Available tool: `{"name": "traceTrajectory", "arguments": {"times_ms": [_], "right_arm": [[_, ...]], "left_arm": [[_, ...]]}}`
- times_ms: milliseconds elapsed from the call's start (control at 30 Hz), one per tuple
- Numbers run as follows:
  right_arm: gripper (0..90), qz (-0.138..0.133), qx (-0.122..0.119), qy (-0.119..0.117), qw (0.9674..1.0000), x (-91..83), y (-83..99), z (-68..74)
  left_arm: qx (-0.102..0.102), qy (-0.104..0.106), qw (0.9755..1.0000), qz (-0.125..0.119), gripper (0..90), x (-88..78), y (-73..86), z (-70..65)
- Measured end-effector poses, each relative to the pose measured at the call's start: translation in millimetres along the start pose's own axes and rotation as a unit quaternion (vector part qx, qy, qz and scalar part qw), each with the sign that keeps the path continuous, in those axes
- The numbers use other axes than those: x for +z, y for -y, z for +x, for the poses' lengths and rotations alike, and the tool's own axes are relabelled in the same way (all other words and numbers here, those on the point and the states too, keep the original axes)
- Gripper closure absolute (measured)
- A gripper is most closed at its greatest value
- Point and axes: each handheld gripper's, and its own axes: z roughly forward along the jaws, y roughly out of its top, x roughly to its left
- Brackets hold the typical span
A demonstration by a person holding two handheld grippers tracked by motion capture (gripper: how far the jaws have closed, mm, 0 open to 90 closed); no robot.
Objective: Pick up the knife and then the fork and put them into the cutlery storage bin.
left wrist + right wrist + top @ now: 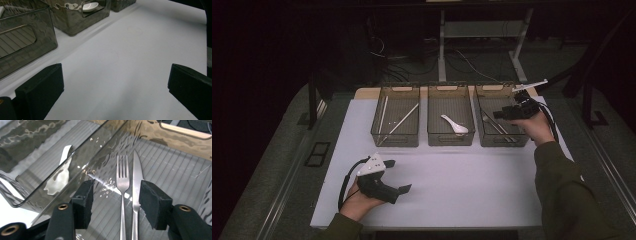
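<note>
My right gripper (497, 115) hangs open over the right smoky plastic bin (504, 140). In the right gripper view its jaws (117, 192) stand apart above a steel fork (122, 182) and a steel knife (137, 170), which lie side by side on the bin's ribbed floor, untouched by the pads. A white ceramic spoon (454, 125) lies in the middle bin (450, 138) and shows through the wall as the pale spoon (58, 178). My left gripper (398, 176) rests low over the white mat, open wide with nothing between its jaws (115, 82).
The left bin (394, 137) holds two long pale sticks (402, 120). All three bins stand in a row at the mat's far edge. The white mat (462, 185) lies bare between the bins and the person's arms. Table legs and cables stand beyond the bins.
</note>
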Motion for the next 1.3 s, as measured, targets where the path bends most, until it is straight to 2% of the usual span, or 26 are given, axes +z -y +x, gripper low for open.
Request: {"name": "traceTrajectory", "arguments": {"times_ms": [167, 267, 433, 567, 767, 867, 1000, 1300], "right_arm": [[39.9, -0.015, -0.004, 0.003, 0.9999, -7.7, 4.0, 2.2], [38.1, -0.03, 0.002, -0.003, 0.9995, -11.9, 8.0, 2.9], [36.2, -0.044, -0.001, 0.001, 0.999, -17.1, 14.1, 4.9], [34.0, -0.057, -0.005, -0.005, 0.9984, -20.5, 17.4, 8.9], [30.3, -0.073, -0.023, -0.01, 0.997, -25.7, 21.9, 22.5], [29.3, -0.083, -0.027, -0.025, 0.9958, -29.1, 25.2, 29.8], [28.3, -0.091, -0.037, -0.029, 0.9947, -33.7, 30.0, 41.7], [26.5, -0.128, -0.053, -0.061, 0.9884, -47.9, 48.3, 65.8]], "left_arm": [[-0.002, -0.002, 1.0, 0.001, 0.0, 0.9, -1.3, 5.4], [-0.002, -0.001, 1.0, -0.001, 0.0, 1.0, -1.1, 7.5], [-0.004, -0.002, 1.0, -0.007, 0.0, -1.0, -0.2, 10.4], [-0.003, -0.003, 1.0, -0.006, 0.0, -2.8, -0.1, 11.2], [-0.003, -0.003, 1.0, -0.006, 0.0, -5.0, 1.5, 10.1], [-0.004, -0.004, 1.0, -0.008, 0.0, -6.0, 1.8, 10.1], [-0.003, -0.003, 1.0, -0.008, 0.0, -5.9, 1.9, 9.8], [-0.003, -0.002, 1.0, -0.008, 0.0, -6.7, 2.7, 6.8]]}}
